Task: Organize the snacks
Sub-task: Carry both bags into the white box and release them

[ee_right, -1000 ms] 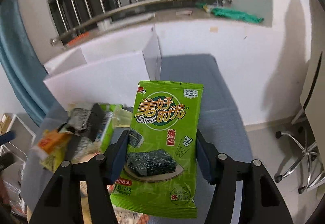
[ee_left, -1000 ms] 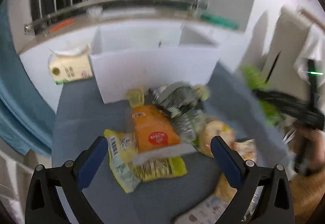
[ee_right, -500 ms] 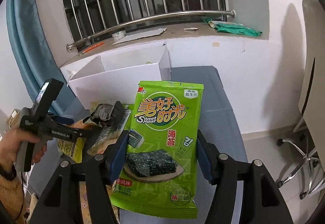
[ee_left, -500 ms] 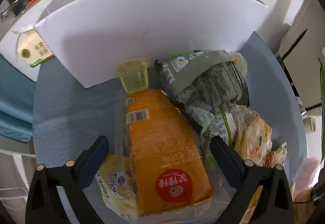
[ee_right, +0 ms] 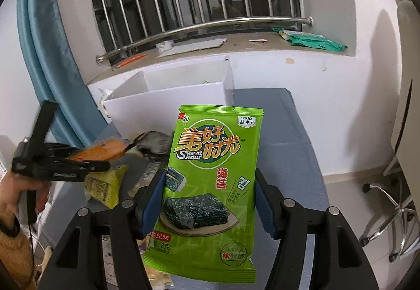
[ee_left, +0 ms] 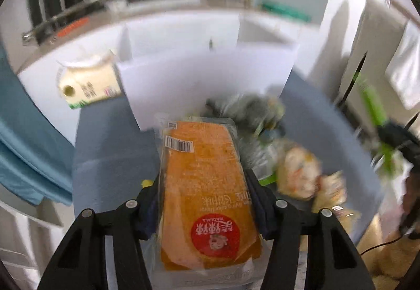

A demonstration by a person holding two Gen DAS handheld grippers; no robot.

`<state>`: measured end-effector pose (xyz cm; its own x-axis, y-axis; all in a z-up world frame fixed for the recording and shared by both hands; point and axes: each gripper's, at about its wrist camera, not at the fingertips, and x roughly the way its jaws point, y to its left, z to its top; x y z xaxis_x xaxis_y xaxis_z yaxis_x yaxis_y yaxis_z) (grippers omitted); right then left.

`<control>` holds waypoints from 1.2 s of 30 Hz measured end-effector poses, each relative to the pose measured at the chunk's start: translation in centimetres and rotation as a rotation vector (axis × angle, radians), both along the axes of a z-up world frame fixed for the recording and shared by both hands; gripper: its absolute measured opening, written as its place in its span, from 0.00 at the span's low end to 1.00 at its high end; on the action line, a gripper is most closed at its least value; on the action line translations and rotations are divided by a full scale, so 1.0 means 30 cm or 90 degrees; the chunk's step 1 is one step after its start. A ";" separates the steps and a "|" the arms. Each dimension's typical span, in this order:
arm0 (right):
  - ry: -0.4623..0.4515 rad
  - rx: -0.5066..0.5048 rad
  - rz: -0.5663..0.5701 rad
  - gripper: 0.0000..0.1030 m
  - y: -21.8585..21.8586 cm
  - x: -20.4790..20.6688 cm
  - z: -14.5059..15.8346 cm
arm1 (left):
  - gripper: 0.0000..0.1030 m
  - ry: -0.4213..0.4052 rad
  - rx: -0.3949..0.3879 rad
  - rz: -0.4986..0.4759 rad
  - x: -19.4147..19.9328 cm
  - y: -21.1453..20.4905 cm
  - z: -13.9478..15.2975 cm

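Note:
An orange snack packet (ee_left: 199, 148) in clear wrap sits between the blue pads of my left gripper (ee_left: 203, 178). Its jaws are closing and the pads press on the packet's sides, holding it above the pile. The right wrist view shows that gripper (ee_right: 105, 164) at the left with the orange packet (ee_right: 102, 152) raised off the table. My right gripper (ee_right: 210, 177) is shut on a green seaweed packet (ee_right: 215, 148), held upright in the air. An open white box (ee_right: 168, 108) stands behind the pile; its front wall (ee_left: 207, 79) faces me.
Several loose snack bags (ee_left: 296, 174) lie on the blue-grey table (ee_right: 283, 132) to the right of the orange packet. A cream-coloured pack (ee_left: 86, 85) rests left of the box. A blue curtain (ee_right: 39, 53) hangs at left, an office chair (ee_right: 388, 211) stands at right.
My left gripper dropped over the pile, closed on the orange packet and lifted it. The right gripper kept its hold on the seaweed packet and rose slightly.

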<state>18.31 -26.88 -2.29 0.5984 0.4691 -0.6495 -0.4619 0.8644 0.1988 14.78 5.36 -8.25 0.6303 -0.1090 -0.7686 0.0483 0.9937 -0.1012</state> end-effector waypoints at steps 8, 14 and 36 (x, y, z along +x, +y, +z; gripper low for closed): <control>-0.006 0.052 0.056 0.66 0.120 0.070 0.081 | 0.59 -0.185 -0.075 0.030 -0.036 0.064 0.228; 0.000 0.065 0.058 0.66 0.257 0.305 0.161 | 0.59 -0.215 -0.091 0.049 0.197 0.111 0.331; 0.052 0.025 0.051 1.00 0.453 0.776 0.114 | 1.00 -0.140 -0.042 0.089 0.578 0.176 0.239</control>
<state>41.60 -13.30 1.15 0.5034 0.5394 -0.6750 -0.5102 0.8160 0.2716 32.11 10.64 -1.09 0.7939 -0.0544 -0.6056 -0.0607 0.9839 -0.1679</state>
